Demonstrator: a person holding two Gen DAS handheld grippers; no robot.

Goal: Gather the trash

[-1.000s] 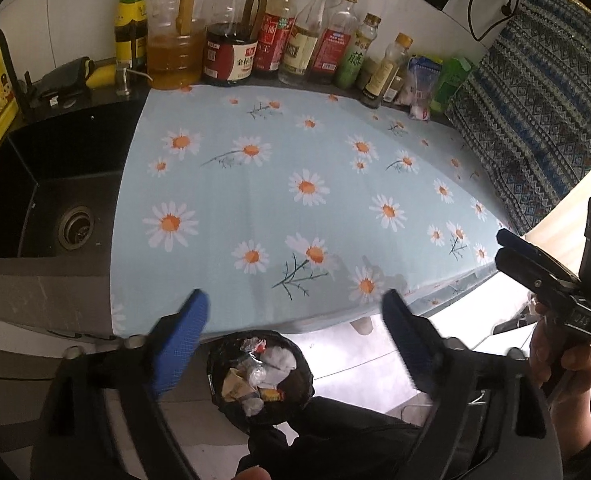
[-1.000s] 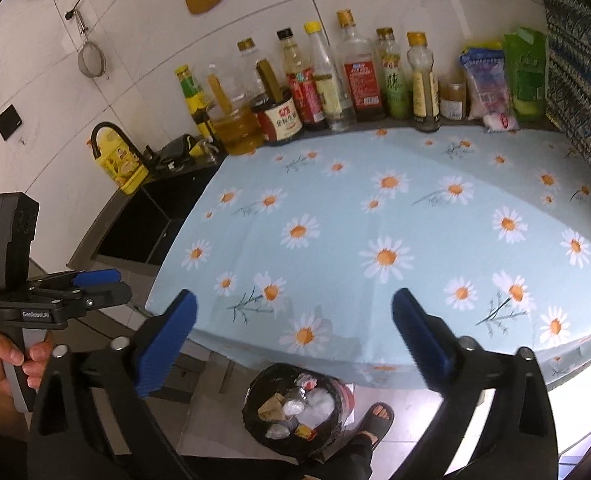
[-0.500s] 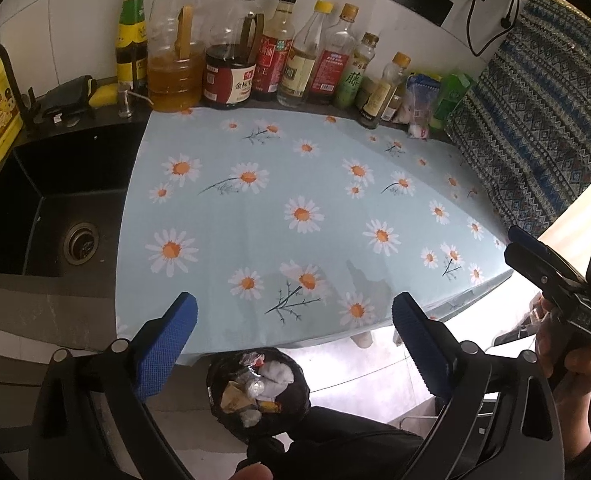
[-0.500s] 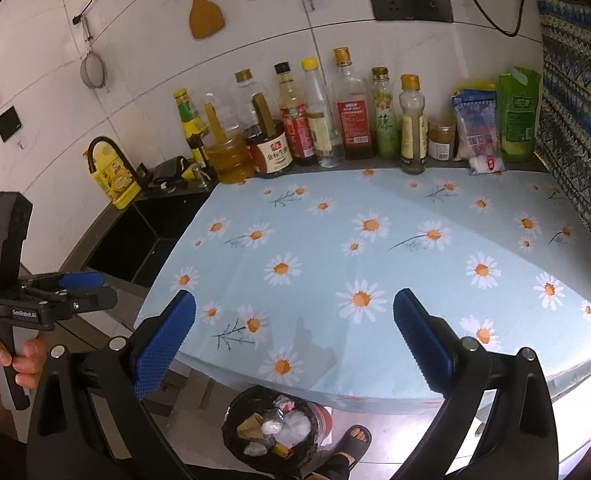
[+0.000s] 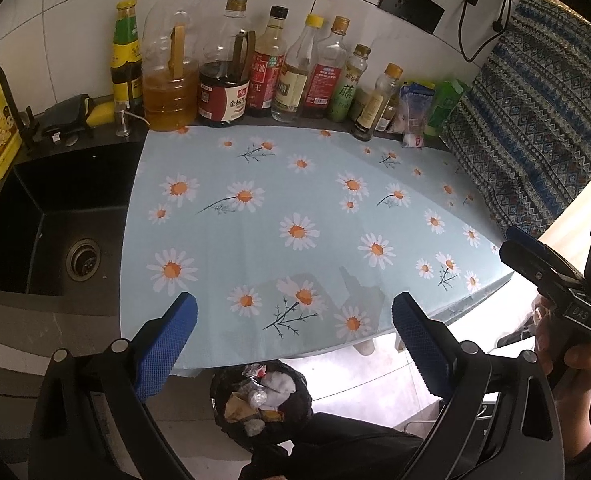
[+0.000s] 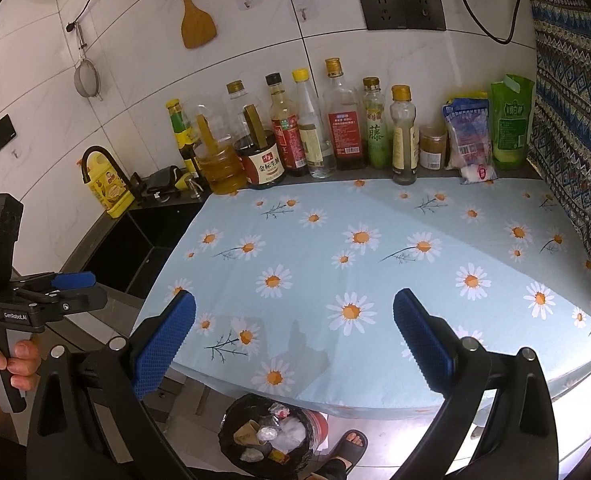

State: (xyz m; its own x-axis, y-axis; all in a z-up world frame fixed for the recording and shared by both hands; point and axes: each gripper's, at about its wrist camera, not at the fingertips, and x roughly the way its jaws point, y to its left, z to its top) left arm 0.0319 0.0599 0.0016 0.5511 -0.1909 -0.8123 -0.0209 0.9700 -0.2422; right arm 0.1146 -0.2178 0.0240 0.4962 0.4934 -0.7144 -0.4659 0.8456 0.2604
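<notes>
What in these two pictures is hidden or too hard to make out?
- Trash bin: lower part hidden by the person's dark clothing in the left view; the far rim goes under the tablecloth in the right view.
- Scraps inside the bin: too small to identify.
- Sink: cut off by the left view's edge.

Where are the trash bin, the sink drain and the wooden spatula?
trash bin [image 6: 272, 436]: right wrist view, on the litter inside its black liner.
sink drain [image 5: 83, 259]: left wrist view, on the metal strainer.
wooden spatula [image 6: 197, 27]: right wrist view, on its blade.
</notes>
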